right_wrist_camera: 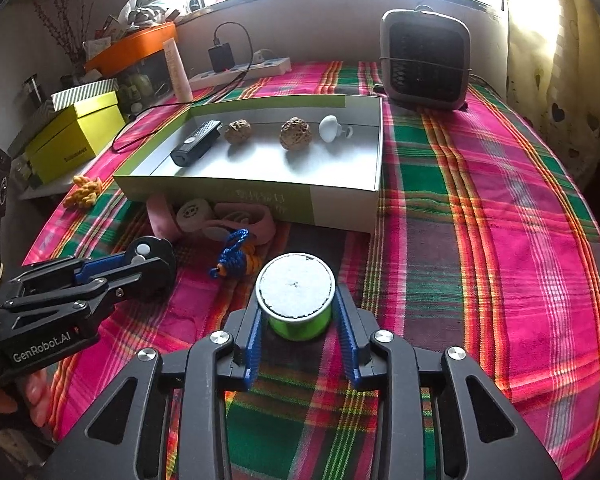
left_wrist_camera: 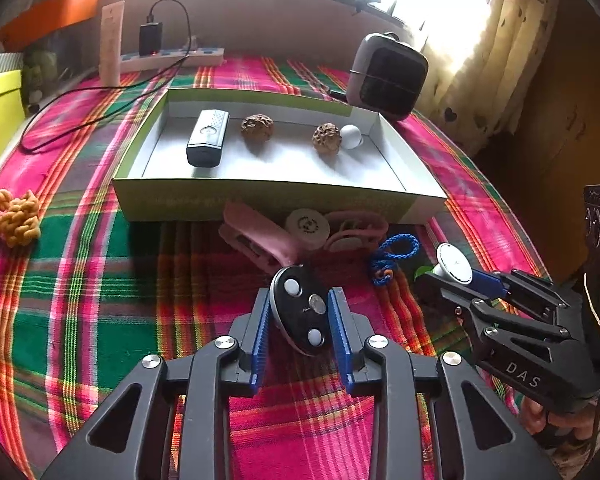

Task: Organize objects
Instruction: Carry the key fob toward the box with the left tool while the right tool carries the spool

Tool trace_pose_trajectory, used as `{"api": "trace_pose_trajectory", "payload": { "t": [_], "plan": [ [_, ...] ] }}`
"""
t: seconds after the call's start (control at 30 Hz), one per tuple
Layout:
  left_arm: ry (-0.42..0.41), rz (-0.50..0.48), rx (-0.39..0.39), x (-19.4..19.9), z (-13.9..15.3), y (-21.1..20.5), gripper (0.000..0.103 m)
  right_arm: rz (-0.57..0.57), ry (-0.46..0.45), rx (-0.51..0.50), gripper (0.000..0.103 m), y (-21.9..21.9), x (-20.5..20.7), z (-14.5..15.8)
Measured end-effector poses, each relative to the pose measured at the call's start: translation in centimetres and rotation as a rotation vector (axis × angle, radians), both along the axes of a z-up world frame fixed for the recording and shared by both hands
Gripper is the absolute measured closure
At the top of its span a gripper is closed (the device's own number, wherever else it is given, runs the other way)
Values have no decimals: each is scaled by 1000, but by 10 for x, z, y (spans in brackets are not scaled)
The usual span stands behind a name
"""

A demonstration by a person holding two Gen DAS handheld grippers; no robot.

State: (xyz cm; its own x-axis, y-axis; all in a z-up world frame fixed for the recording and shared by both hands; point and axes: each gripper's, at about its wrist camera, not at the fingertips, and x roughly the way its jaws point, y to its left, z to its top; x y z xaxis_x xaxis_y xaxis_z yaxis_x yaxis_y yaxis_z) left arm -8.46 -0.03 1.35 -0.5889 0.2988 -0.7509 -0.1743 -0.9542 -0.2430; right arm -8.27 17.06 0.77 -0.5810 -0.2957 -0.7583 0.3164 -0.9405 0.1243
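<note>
My left gripper (left_wrist_camera: pixel 300 312) grasps a black key fob (left_wrist_camera: pixel 300 310) above the plaid cloth (left_wrist_camera: pixel 100 280); my right gripper (right_wrist_camera: pixel 298 312) clamps a green spool (right_wrist_camera: pixel 296 300). Beyond sits the open box (right_wrist_camera: pixel 340 204) holding two walnuts (right_wrist_camera: pixel 296 132).

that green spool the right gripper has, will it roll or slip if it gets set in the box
The green spool looks round with flat white ends, so upright it should sit steady; on its side it would probably roll. Its shiny wall may be slick between the right gripper's pads. The box floor looks smooth, so a push could slide it.
</note>
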Motion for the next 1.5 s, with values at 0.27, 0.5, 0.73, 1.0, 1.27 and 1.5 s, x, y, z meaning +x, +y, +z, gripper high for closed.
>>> {"api": "trace_pose_trajectory", "payload": {
  "t": [0.27, 0.5, 0.73, 1.0, 1.27, 1.5],
  "plan": [
    [9, -5, -4, 2, 2, 0, 79, -10, 6, 1, 71, 0, 1, 1],
    [9, -6, 3, 4, 3, 0, 79, -6, 22, 0, 80, -1, 3, 3],
    [13, 0, 5, 4, 4, -2, 79, -2, 23, -7, 85, -1, 2, 3],
    [1, -2, 13, 2, 2, -3, 79, 2, 17, -10, 79, -3, -4, 3],
    [3, -4, 17, 2, 1, -2, 79, 8, 18, -17, 85, -4, -5, 3],
    [4, -2, 16, 2, 2, -3, 79, 7, 22, -17, 85, -4, -4, 3]
  ]
}}
